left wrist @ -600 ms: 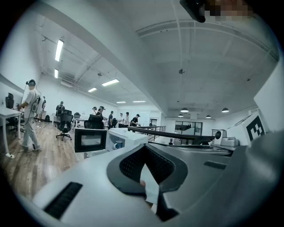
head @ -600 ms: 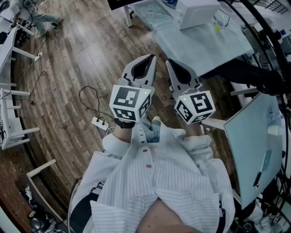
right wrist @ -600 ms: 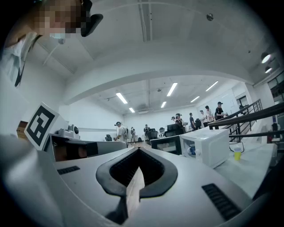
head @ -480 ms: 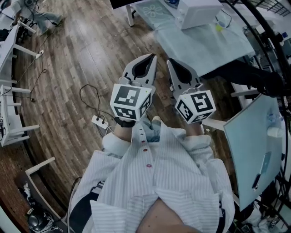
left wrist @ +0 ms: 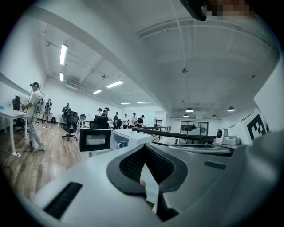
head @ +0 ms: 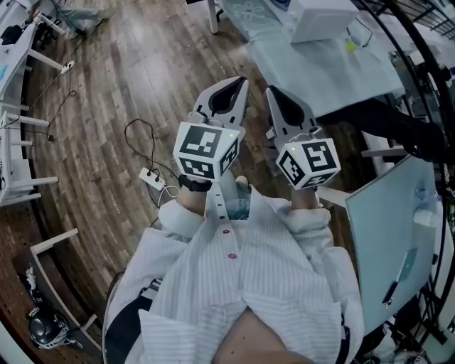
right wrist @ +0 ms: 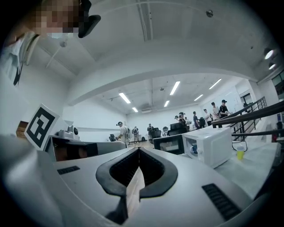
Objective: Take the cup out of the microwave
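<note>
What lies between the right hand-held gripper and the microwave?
In the head view, only a bare stretch of cloth-covered table separates the right hand-held gripper from the microwave. The right gripper view shows its door open.

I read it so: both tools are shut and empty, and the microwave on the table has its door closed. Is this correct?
One point is wrong: the microwave door stands open, not closed. The right gripper view shows it swung out, with a blue cup inside the microwave. The rest holds: the left tool and the right tool are shut and empty.
</note>
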Demonstrator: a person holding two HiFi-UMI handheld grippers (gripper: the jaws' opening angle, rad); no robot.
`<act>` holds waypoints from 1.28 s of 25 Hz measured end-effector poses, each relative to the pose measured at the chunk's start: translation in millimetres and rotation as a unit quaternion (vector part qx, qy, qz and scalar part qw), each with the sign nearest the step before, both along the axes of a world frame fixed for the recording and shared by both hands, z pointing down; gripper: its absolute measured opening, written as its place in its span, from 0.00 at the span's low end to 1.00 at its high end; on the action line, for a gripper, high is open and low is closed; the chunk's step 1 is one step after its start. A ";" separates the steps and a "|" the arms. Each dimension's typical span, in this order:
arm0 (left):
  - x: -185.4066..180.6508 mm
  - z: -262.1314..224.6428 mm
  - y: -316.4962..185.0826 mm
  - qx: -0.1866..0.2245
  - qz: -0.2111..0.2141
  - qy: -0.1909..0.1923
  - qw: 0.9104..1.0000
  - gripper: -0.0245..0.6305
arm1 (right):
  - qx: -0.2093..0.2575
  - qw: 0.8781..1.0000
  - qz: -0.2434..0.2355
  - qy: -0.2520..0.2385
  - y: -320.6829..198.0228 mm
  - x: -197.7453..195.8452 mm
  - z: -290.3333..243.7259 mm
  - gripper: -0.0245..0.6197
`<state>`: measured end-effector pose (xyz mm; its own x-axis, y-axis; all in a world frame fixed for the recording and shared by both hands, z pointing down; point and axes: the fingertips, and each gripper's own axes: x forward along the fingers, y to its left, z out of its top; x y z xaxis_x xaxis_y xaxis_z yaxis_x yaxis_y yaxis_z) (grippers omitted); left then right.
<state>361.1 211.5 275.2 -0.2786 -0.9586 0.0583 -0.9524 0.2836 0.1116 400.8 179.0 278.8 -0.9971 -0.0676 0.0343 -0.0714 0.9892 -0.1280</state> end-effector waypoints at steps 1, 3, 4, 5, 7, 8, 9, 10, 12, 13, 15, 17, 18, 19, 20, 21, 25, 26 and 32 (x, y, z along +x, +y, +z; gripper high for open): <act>-0.2 -0.4 0.9 0.000 -0.002 0.000 1.000 0.05 | 0.000 1.000 -0.001 0.000 0.6 -1.0 -0.3 0.09; -2.7 -0.5 2.9 0.000 -0.007 0.001 1.000 0.05 | -0.001 1.000 -0.005 0.000 2.7 -4.5 -0.7 0.09; -5.4 0.1 3.9 0.000 -0.010 0.002 1.000 0.05 | -0.002 1.000 -0.009 0.000 4.3 -7.5 -0.7 0.09; -9.2 0.7 4.7 0.000 -0.013 0.002 1.000 0.05 | -0.001 1.000 -0.012 0.000 5.7 -11.5 -0.6 0.09; -19.3 1.6 5.2 0.000 -0.016 0.000 1.000 0.05 | 0.000 1.000 -0.016 0.000 7.3 -22.0 0.7 0.09; -24.9 2.1 5.3 0.000 -0.016 -0.001 1.000 0.05 | 0.000 1.000 -0.017 0.001 7.8 -27.8 2.0 0.09; -30.7 2.8 5.3 0.000 -0.017 -0.002 1.000 0.05 | 0.000 1.000 -0.018 0.002 8.1 -34.0 3.5 0.09; -37.1 3.3 5.2 0.000 -0.017 -0.003 1.000 0.05 | 0.000 1.000 -0.019 0.002 8.1 -40.6 5.1 0.09; -51.7 3.8 3.9 0.001 -0.018 -0.005 1.000 0.05 | -0.001 1.000 -0.020 0.004 7.4 -55.7 7.2 0.09; -59.9 4.0 2.6 0.001 -0.018 -0.005 1.000 0.05 | -0.001 1.000 -0.020 0.005 6.5 -64.0 8.0 0.09; -78.7 4.7 -1.2 0.002 -0.019 -0.004 1.000 0.05 | -0.003 1.000 -0.022 0.008 3.5 -82.6 10.0 0.09; -100.0 6.8 -6.0 0.001 -0.018 -0.001 1.000 0.05 | -0.006 1.000 -0.023 0.011 -0.8 -103.8 12.9 0.09; -111.7 8.1 -8.4 0.000 -0.018 0.000 1.000 0.05 | -0.007 1.000 -0.023 0.012 -3.3 -115.2 14.3 0.09; -124.0 9.2 -10.9 -0.001 -0.018 0.002 1.000 0.05 | -0.008 1.000 -0.022 0.013 -5.8 -127.1 15.4 0.09; -136.7 9.8 -13.2 -0.002 -0.018 0.003 1.000 0.05 | -0.008 1.000 -0.022 0.014 -8.2 -139.4 16.1 0.09; -149.4 10.0 -15.4 -0.003 -0.018 0.003 1.000 0.05 | -0.009 1.000 -0.022 0.015 -10.3 -151.6 16.4 0.09; -195.4 7.6 -24.6 -0.007 -0.014 -0.004 1.000 0.05 | -0.009 1.000 -0.019 0.015 -19.7 -197.4 15.5 0.09; -206.2 6.8 -26.6 -0.007 -0.013 -0.007 1.000 0.05 | -0.009 1.000 -0.018 0.014 -21.9 -208.4 15.2 0.09; -265.0 8.4 -35.4 -0.007 -0.002 -0.011 1.000 0.05 | -0.010 1.000 -0.004 0.010 -32.4 -266.0 16.7 0.09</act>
<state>96.1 176.1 283.5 -0.2837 -0.9566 0.0660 -0.9536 0.2887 0.0856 134.9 146.5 295.5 -0.9967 -0.0591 0.0554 -0.0666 0.9870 -0.1461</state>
